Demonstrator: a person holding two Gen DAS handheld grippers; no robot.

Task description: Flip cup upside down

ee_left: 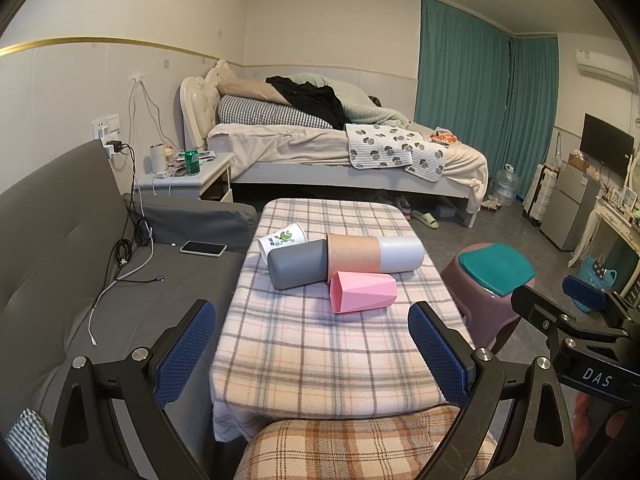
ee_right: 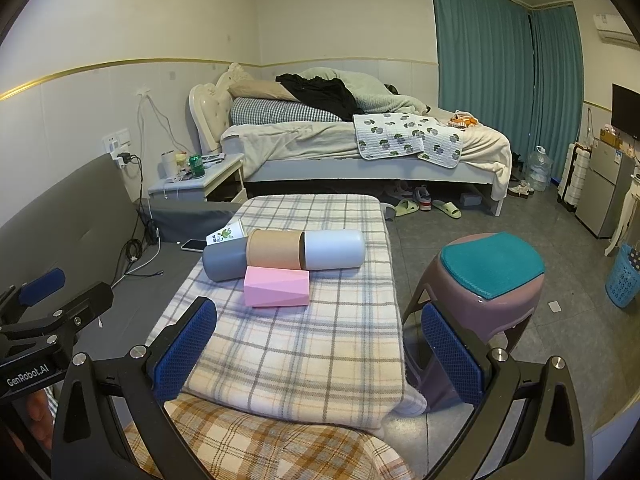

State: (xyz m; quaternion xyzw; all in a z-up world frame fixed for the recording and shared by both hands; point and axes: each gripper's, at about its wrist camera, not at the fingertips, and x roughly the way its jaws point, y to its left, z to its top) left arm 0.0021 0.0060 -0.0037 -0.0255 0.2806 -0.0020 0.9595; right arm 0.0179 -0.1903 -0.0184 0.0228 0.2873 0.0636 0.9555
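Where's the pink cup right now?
The pink cup lies on its side mid-table on the plaid cloth, nearest of the cups in both views, just in front of the brown cup and beside the grey cup.

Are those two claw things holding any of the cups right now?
No. The left gripper and right gripper are both open and empty; the pink cup and the others lie untouched on the table.

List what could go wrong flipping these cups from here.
1. The pink cup lies on its side touching the brown cup and grey cup; grabbing one may roll the others.
2. The white cup lies near the table's right edge and could roll off.
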